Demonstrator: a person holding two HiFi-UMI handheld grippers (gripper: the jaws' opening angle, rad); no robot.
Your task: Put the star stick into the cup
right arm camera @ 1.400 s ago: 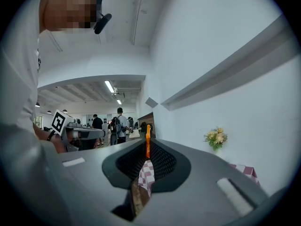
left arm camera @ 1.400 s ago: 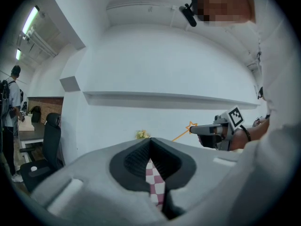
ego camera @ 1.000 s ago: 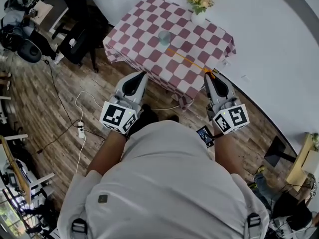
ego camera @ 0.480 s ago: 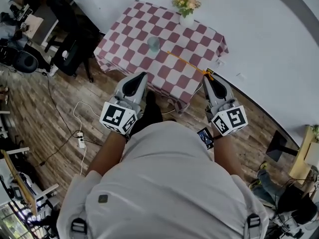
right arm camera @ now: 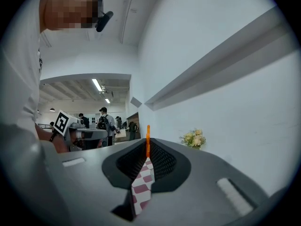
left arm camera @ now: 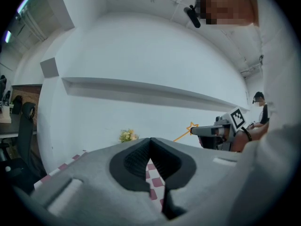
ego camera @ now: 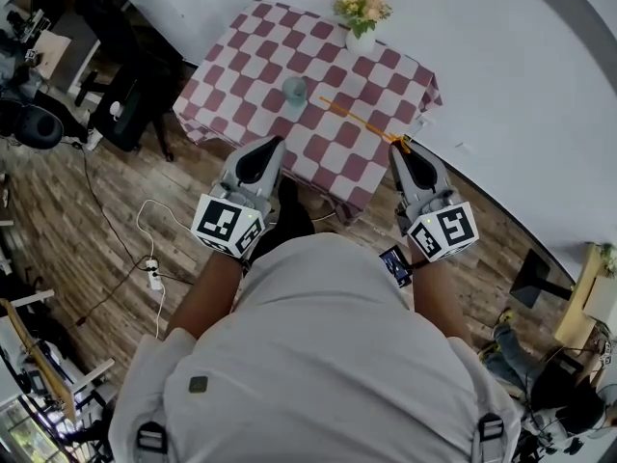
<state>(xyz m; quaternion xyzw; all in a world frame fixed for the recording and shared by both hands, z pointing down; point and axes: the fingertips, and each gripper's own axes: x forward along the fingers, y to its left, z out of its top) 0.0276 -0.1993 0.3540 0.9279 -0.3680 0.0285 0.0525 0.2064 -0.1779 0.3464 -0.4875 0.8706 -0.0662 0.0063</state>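
A pale green cup [ego camera: 295, 91] stands upright near the middle of the red-and-white checkered table [ego camera: 256, 39]. My right gripper [ego camera: 404, 149] is shut on the orange star stick [ego camera: 364, 122]. The stick slants out over the table's right half, and its far end stops a little right of the cup. In the right gripper view the stick [right arm camera: 148, 144] stands up between the closed jaws. The left gripper view shows its star tip [left arm camera: 192, 127] ahead of the right gripper [left arm camera: 212, 131]. My left gripper [ego camera: 262, 152] hangs shut and empty at the table's near edge, below the cup.
A white vase of flowers [ego camera: 361, 8] stands at the table's far edge by the white wall. Black office chairs [ego camera: 116, 75] stand left of the table. A white cable and power strip [ego camera: 154, 254] lie on the wood floor. People stand in the room far behind [right arm camera: 102, 121].
The table has drifted left and slightly nearer in the head view. Both grippers keep their pose, and the stick stays in the right one.
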